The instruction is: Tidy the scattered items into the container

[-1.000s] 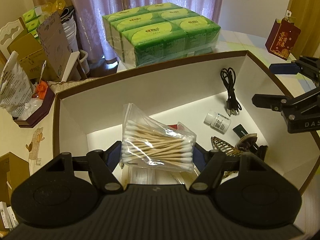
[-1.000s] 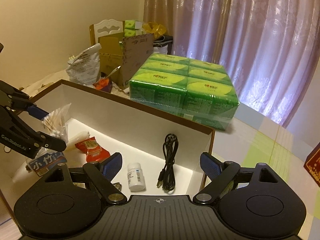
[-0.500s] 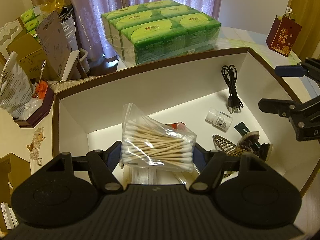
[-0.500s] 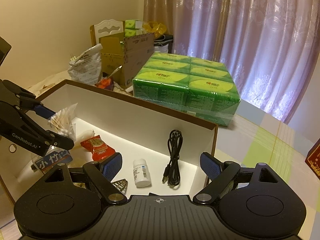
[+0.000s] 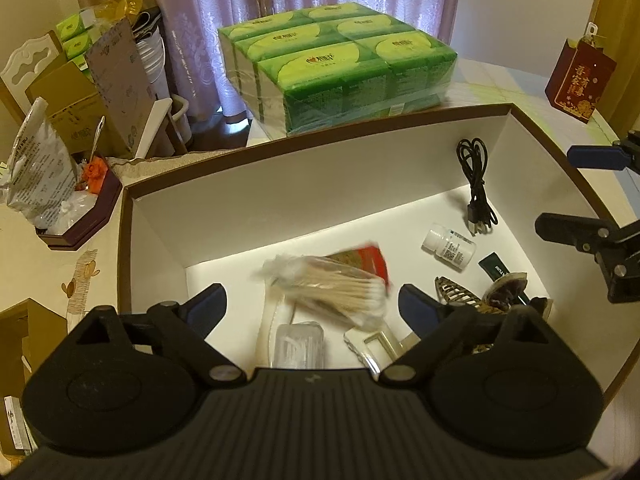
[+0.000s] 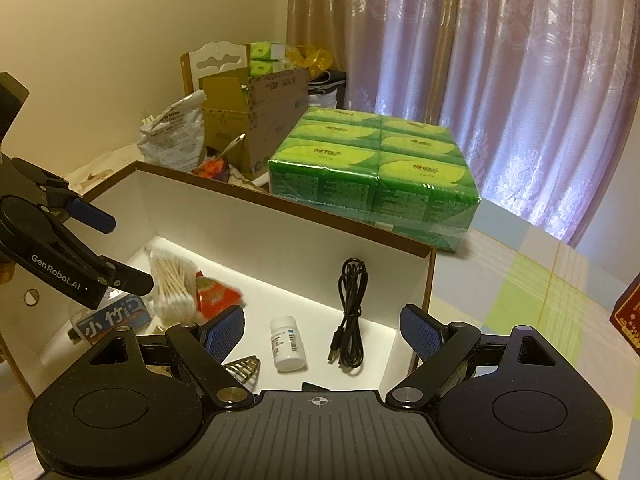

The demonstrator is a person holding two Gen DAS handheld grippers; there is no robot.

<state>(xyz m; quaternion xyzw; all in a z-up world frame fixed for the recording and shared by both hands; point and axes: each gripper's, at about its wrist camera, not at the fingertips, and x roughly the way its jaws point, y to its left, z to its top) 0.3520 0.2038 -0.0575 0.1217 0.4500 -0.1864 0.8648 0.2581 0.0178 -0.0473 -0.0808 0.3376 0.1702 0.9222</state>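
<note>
The left gripper (image 5: 312, 304) is above the white box (image 5: 280, 184), and its jaws are spread wide with nothing between the blue pads. The bag of cotton swabs (image 5: 336, 288) is blurred in the picture; it is inside the box, between the two fingers but free of both, and it partly covers a red packet (image 5: 368, 258). To the right on the box floor are a white pill bottle (image 5: 448, 246) and a black cable (image 5: 478, 188) near the far corner. The right gripper (image 6: 322, 330) is at the right end of the box, its jaws also wide apart and empty, with the bottle and cable beyond them.
</note>
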